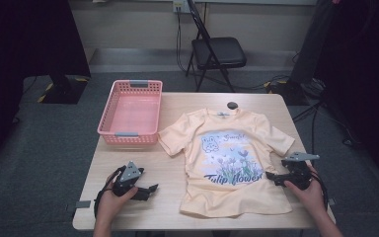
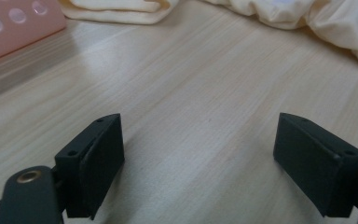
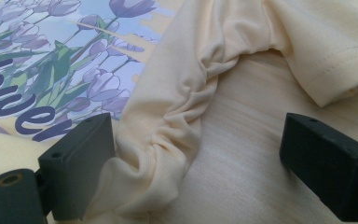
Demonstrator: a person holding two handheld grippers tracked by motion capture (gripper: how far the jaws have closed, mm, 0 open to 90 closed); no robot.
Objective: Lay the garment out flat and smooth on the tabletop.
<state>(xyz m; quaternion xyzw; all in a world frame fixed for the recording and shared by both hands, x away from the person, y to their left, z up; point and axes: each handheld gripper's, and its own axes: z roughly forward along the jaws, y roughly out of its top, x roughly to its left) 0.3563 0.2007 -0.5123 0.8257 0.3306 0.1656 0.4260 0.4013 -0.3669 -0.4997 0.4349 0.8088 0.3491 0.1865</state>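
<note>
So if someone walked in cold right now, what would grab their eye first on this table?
Probably the pale yellow T-shirt with its tulip print, spread flat face-up across the table's middle and right. Next, the pink basket at the far left corner, with nothing in it. Then the grippers: the right gripper, jaws open, has one jaw against the shirt's bunched side edge, while the left gripper is open over bare wood.

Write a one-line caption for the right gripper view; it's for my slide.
Open right gripper straddles the bunched side edge of a pale yellow tulip-print T-shirt on the wooden table.
</note>
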